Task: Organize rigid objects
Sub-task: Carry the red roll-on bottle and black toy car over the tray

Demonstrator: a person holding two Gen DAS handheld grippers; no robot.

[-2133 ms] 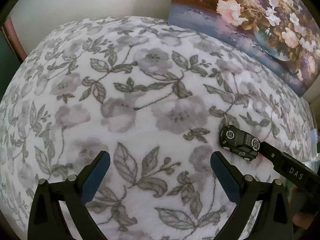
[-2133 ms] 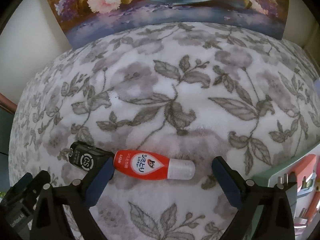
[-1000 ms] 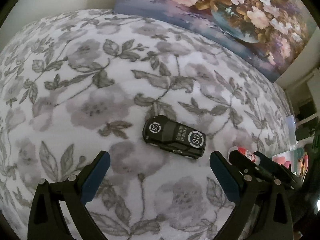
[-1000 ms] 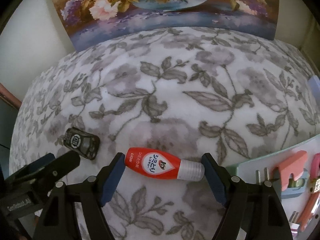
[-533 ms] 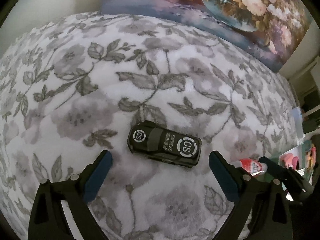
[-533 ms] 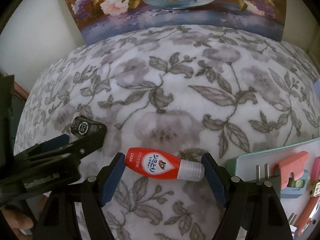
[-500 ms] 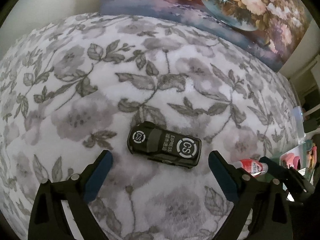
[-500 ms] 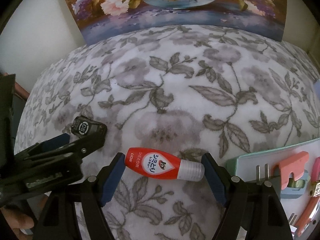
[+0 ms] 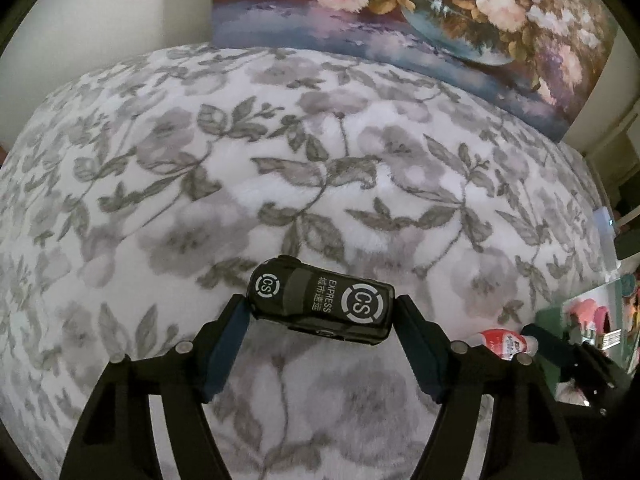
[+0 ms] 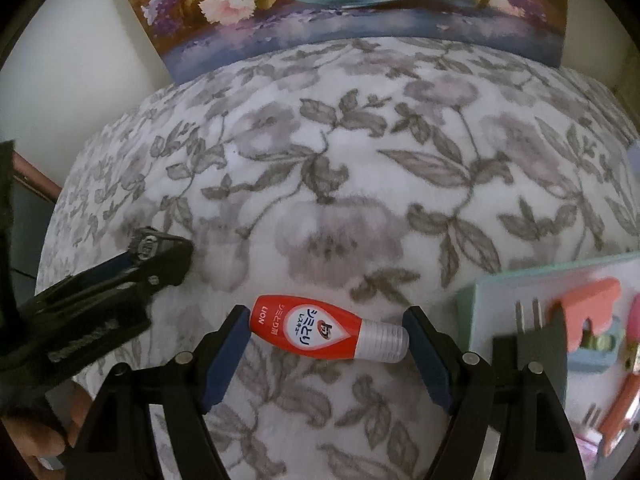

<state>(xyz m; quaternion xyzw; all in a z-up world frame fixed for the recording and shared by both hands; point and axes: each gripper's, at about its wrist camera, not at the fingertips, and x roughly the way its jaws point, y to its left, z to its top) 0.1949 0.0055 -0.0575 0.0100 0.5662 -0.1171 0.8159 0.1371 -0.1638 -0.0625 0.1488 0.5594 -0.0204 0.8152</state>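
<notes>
Left gripper (image 9: 322,312): jaws closing end to end on the black toy car (image 9: 322,299); both pads look to touch it.
Toy car: lies lengthwise on the floral blanket (image 9: 280,152).
Right gripper (image 10: 326,326): clamped on the red bottle (image 10: 320,332), one pad at its base, one at its clear cap.
Red bottle: lies on its side on the blanket.
Tray (image 10: 472,304): mint green, far right, holding pink-orange tools, partly blurred.
</notes>
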